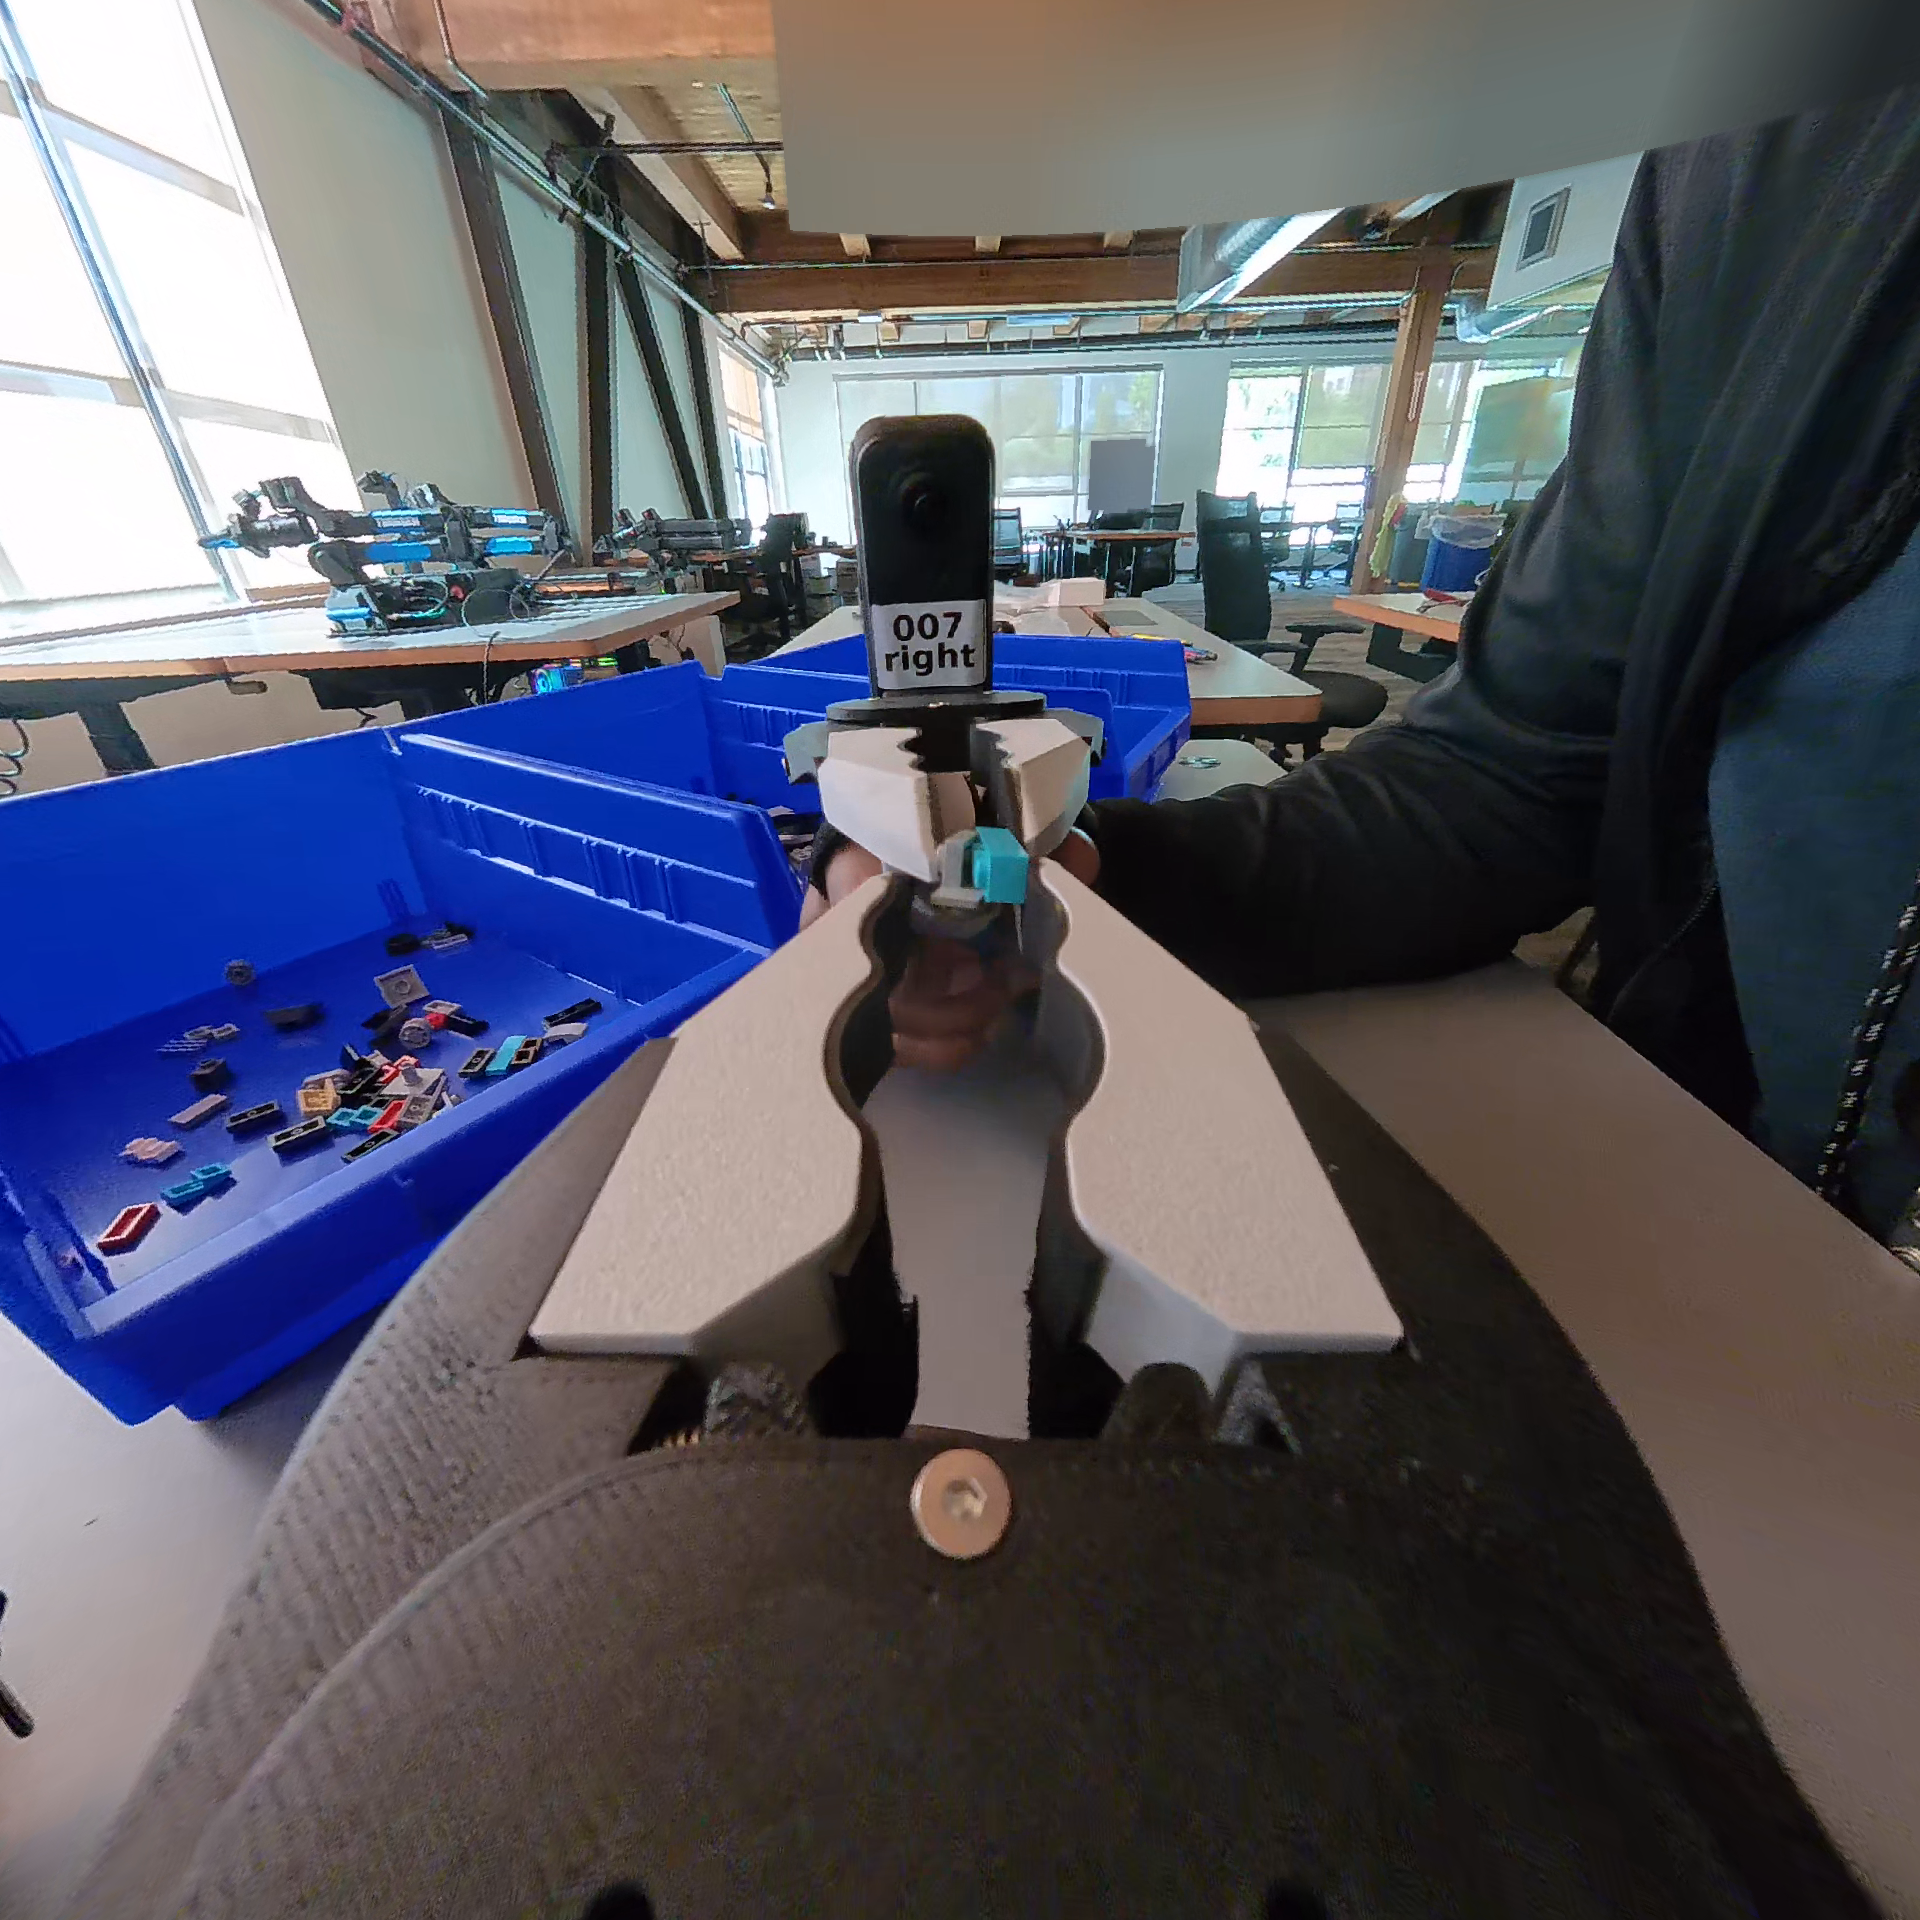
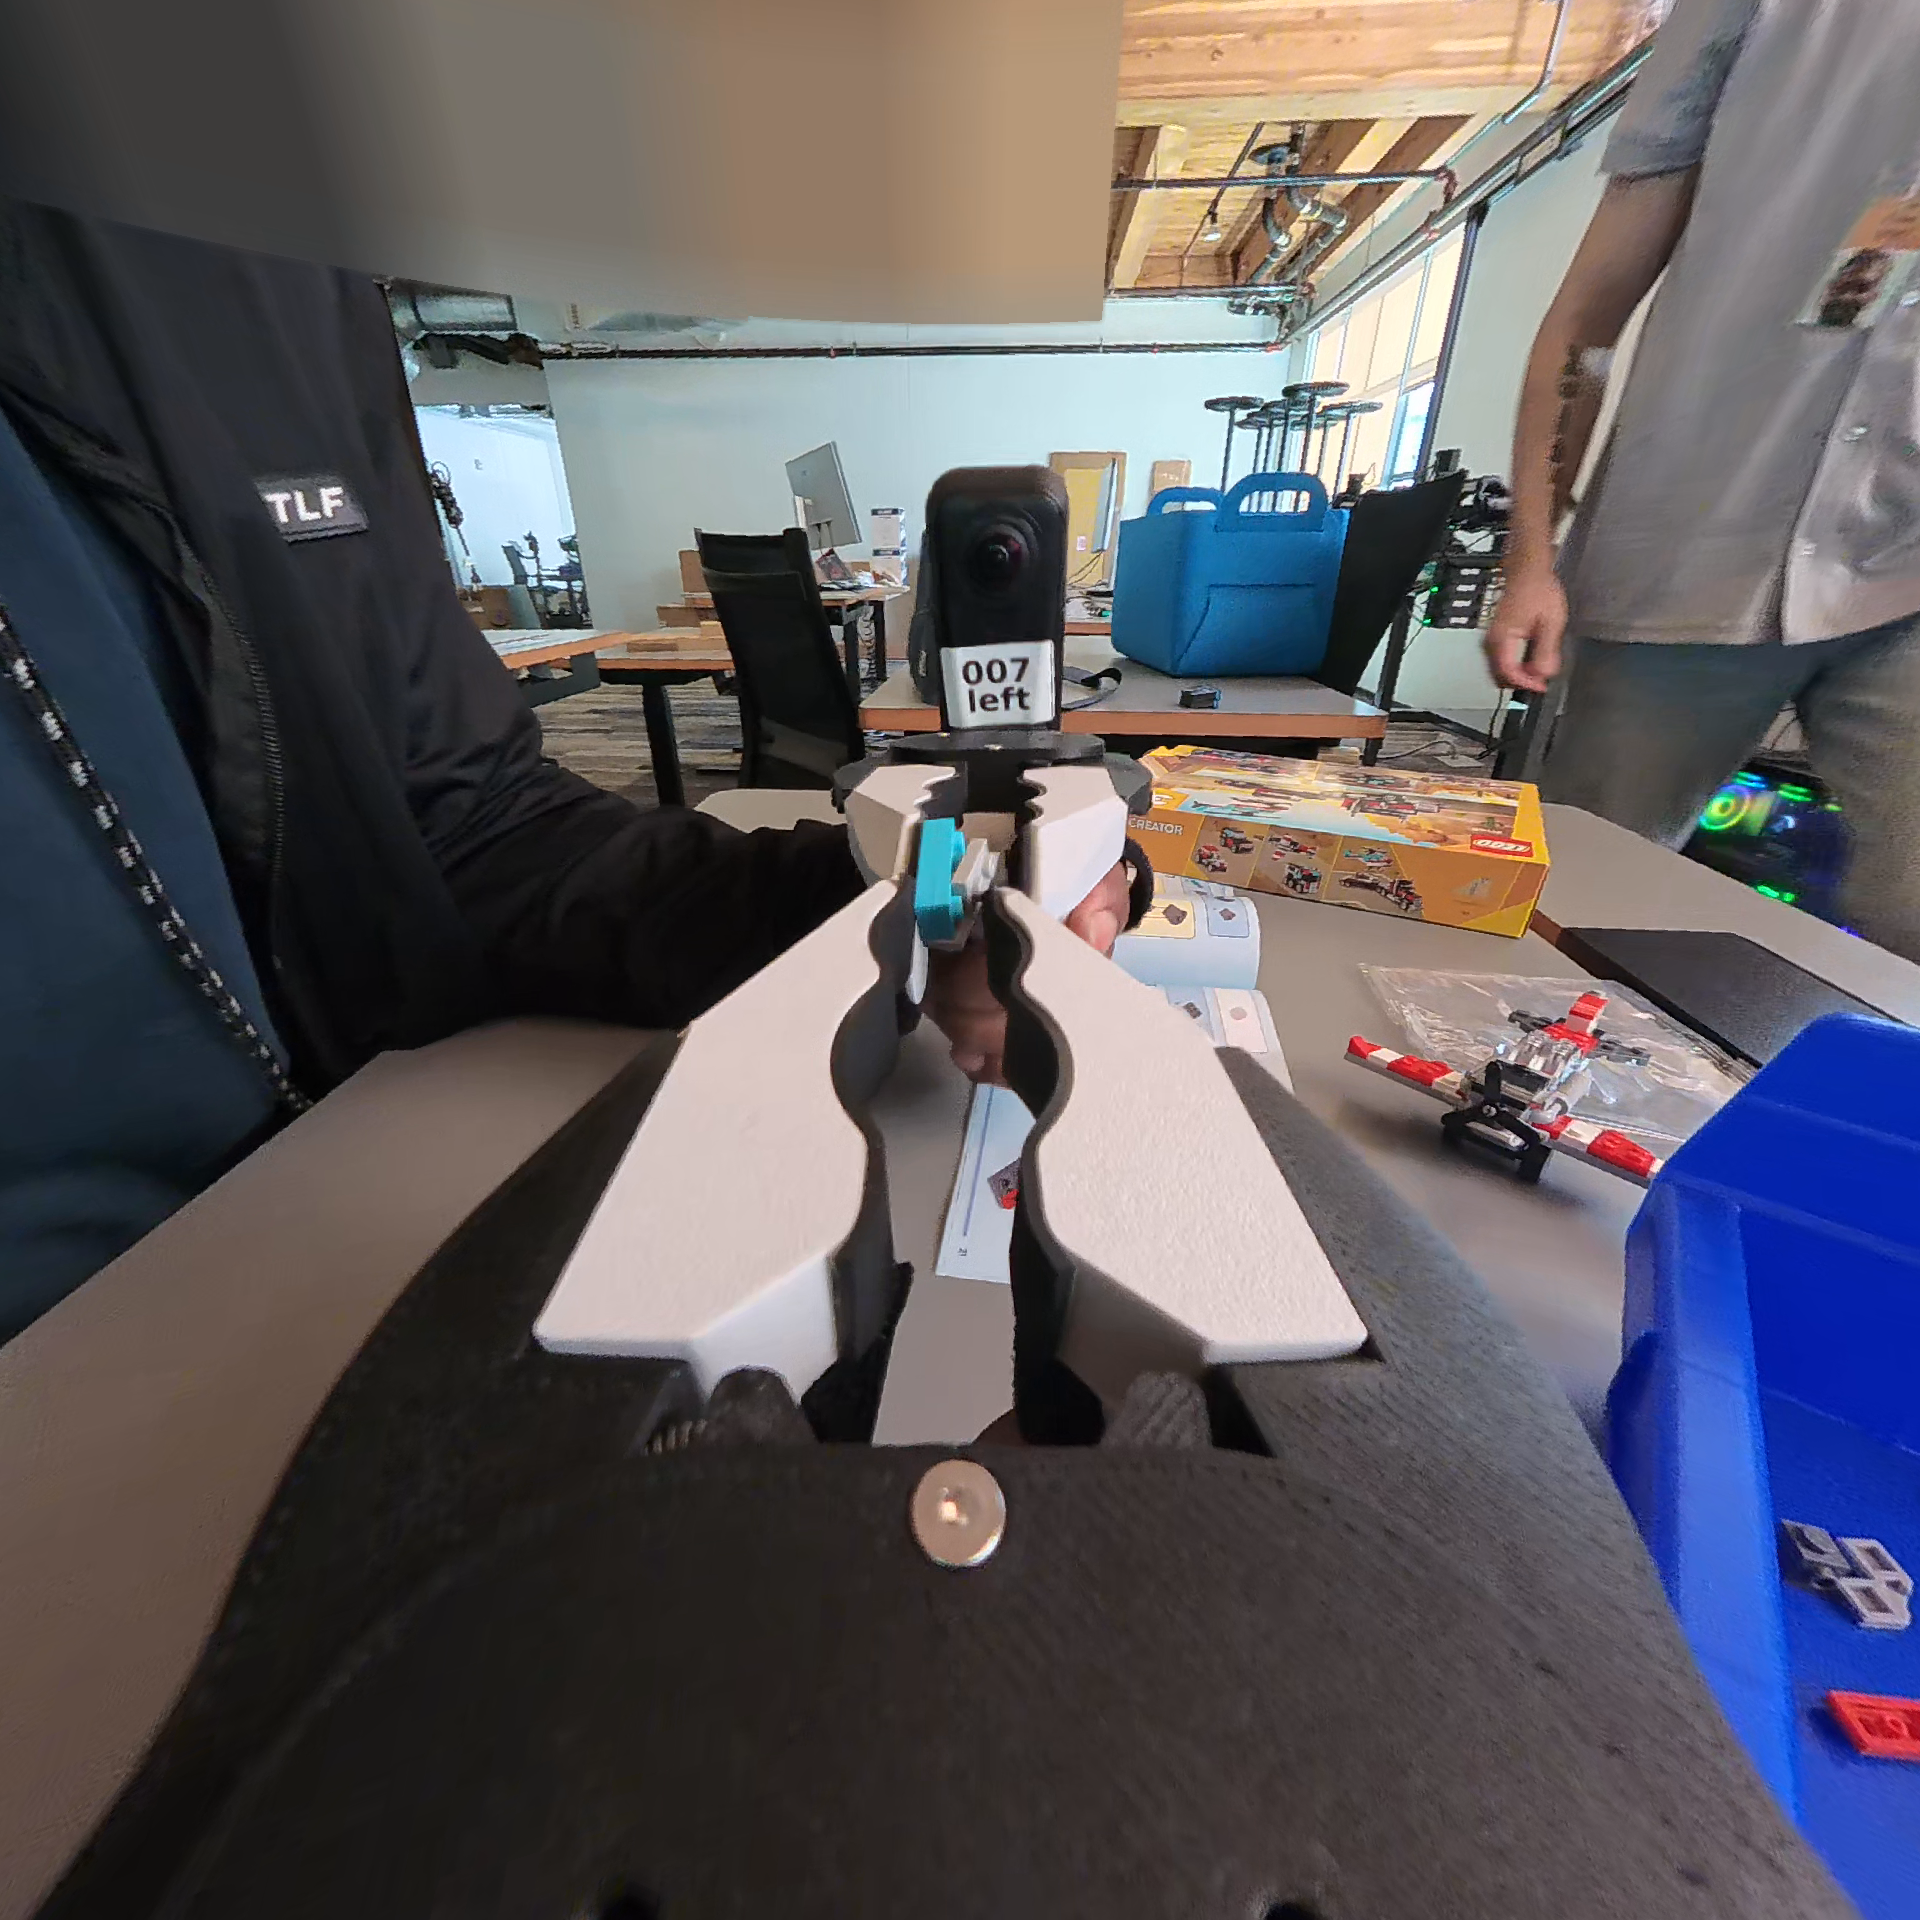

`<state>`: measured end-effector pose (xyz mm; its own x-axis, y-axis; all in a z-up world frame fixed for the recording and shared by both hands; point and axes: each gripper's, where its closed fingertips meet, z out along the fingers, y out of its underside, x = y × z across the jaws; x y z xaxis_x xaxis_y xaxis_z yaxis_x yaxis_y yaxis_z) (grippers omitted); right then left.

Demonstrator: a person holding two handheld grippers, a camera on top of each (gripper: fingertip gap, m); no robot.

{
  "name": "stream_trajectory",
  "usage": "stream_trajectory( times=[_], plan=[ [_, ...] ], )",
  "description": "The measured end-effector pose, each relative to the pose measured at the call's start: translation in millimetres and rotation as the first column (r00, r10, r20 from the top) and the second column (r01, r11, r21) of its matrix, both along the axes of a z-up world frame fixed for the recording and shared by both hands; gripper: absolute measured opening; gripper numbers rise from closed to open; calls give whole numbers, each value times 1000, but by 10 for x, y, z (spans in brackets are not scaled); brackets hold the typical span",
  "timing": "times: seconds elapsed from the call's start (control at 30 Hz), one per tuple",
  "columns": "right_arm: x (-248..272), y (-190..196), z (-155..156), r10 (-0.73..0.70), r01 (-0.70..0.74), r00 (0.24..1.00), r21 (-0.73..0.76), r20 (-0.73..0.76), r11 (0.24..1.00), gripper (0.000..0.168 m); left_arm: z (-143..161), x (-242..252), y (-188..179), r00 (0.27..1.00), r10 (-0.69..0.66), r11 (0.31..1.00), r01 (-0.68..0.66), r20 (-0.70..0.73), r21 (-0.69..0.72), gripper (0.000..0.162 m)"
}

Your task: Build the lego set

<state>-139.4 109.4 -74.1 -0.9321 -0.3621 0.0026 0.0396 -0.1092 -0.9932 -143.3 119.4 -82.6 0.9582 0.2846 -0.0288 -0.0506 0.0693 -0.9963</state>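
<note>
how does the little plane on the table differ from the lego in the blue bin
The plane is one assembled model standing on the grey table; the loose pieces lie scattered singly over the floor of the blue bin. The plane is red, white and black; the loose pieces also include teal and tan ones. Both are small lego, sharing red, black and grey.

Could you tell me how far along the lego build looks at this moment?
Done: a small red and white plane stands finished on the table. In hand: the left gripper and right gripper meet tip to tip on a small teal and grey piece, apparently pressing it together. Left: many loose bricks remain in the blue bin.
</note>
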Motion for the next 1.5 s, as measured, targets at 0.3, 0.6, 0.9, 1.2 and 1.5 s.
stream_trajectory(
  times=[0.3, 0.6, 0.9, 1.2, 1.5],
  plan=[
    [61, 9, -31, 42, -42, 999, 25, 8, 999, 11, 58, 65, -15, 999, -17, 1000, 17, -28, 7, 25],
    [61, 17, -20, 44, -45, 999, 24, 15, 999, 12, 33, 102, 2, 998, -64, 998, 64, 14, 11, 14],
    [78, 0, 18, 29, -29, 999, 15, 13, 999, 14, 71, 103, -19, 995, -92, 994, 89, 44, 65, 11],
    [106, -11, 86, 21, -20, 1000, -15, 18, 1000, 15, 125, 133, -32, 995, -98, 991, 96, 17, 89, 11],
    [140, -30, 140, -1, 1, 1000, -9, -1, 1000, 21, 137, 153, -18, 996, -92, 992, 93, -15, 82, 11]
  ],
)
